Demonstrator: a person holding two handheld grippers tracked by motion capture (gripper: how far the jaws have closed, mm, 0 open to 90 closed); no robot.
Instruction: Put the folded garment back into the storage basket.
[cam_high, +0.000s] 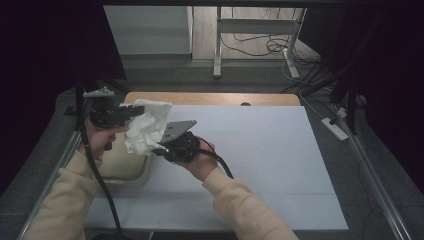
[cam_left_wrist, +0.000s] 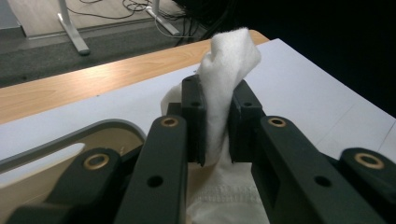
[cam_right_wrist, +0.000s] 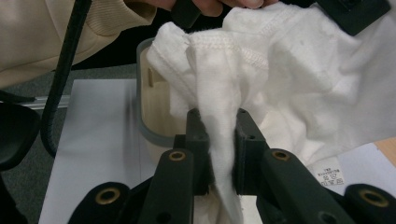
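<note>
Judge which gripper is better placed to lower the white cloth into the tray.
Left, probably: the left gripper pinches the white cloth nearer the tray; the right gripper grips its lower edge farther inboard.

Worktop (cam_high: 260, 150): we see a white sheet over wood, its far edge bare.
Bin (cam_high: 127, 167): beige, grey-rimmed, at the worktop's left edge.
Power strip (cam_high: 334, 128): on the floor, right.
Frame legs (cam_high: 218, 45): beyond us, cables nearby.
</note>
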